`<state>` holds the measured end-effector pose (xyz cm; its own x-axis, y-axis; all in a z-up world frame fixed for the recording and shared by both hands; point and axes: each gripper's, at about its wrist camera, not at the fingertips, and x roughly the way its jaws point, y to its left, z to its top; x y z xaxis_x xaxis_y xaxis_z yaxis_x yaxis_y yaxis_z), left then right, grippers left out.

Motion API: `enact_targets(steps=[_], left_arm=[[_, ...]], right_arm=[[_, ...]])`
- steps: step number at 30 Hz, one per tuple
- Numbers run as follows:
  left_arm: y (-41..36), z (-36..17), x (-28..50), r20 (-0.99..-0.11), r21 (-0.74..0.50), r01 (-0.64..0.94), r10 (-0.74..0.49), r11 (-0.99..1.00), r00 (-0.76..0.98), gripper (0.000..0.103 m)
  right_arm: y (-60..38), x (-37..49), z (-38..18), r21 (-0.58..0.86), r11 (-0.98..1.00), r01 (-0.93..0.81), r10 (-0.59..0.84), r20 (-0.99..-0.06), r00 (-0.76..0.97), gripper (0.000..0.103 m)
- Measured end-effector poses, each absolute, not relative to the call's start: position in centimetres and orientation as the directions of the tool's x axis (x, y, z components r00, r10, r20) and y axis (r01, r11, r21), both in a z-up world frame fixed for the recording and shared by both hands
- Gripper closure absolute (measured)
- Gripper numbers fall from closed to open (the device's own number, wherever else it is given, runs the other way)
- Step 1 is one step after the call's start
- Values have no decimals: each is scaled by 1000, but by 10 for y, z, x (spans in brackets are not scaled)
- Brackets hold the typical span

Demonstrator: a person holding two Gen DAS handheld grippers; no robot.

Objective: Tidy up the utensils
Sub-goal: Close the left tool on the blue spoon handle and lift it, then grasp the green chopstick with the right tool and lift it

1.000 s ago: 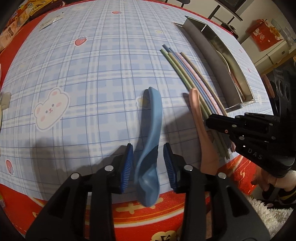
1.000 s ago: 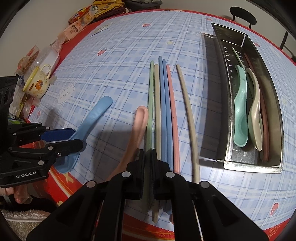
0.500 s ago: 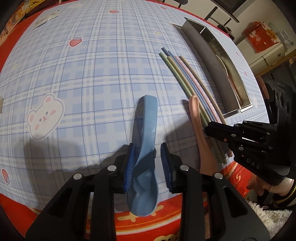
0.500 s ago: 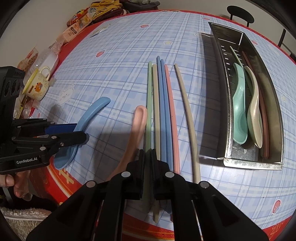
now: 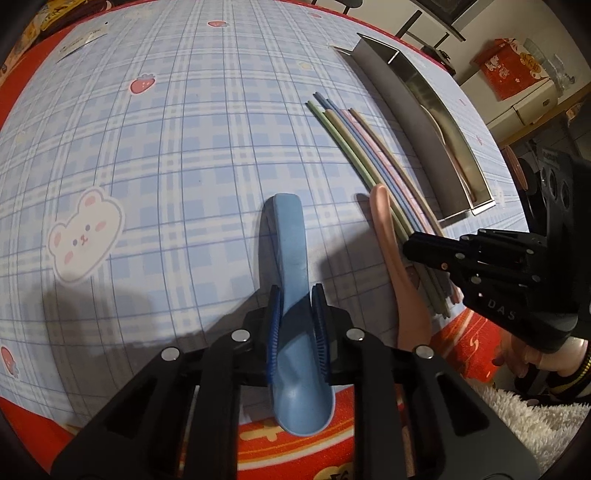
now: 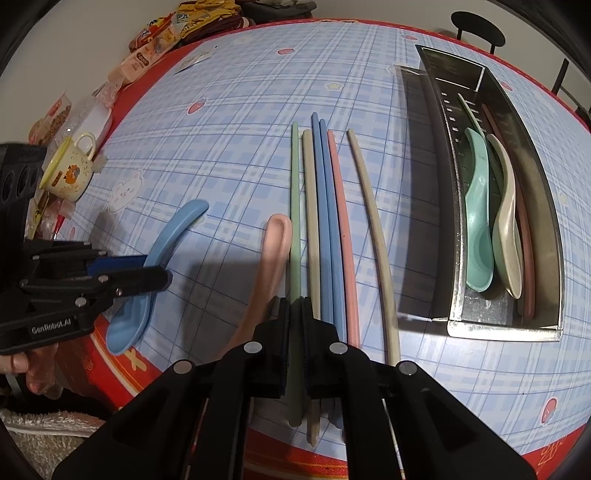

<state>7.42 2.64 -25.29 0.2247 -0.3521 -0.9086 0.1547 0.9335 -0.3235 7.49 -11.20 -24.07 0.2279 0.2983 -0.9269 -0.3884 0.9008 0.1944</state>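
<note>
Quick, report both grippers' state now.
Left gripper: closed on the blue spoon.
Right gripper: closed on the green chopstick.

A black chair stands behind the plaid-clothed table.

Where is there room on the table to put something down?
The checked cloth is bare between the blue spoon and the yellow mug, and beyond the chopsticks' far tips. It is crowded from the pink spoon to the metal tray.
</note>
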Motion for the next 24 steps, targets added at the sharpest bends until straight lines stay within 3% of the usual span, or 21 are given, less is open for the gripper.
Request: enact_targets(steps=[12, 24], left_arm=[[48, -230, 68, -888, -341, 107, -358, 934, 290, 83], [39, -199, 79, -871, -319, 145, -350, 937, 344, 83]], right_arm=[[-137, 66, -210, 313, 889, -335, 411, -866, 283, 96], [-161, 66, -183, 325, 889, -323, 435, -818, 376, 96]])
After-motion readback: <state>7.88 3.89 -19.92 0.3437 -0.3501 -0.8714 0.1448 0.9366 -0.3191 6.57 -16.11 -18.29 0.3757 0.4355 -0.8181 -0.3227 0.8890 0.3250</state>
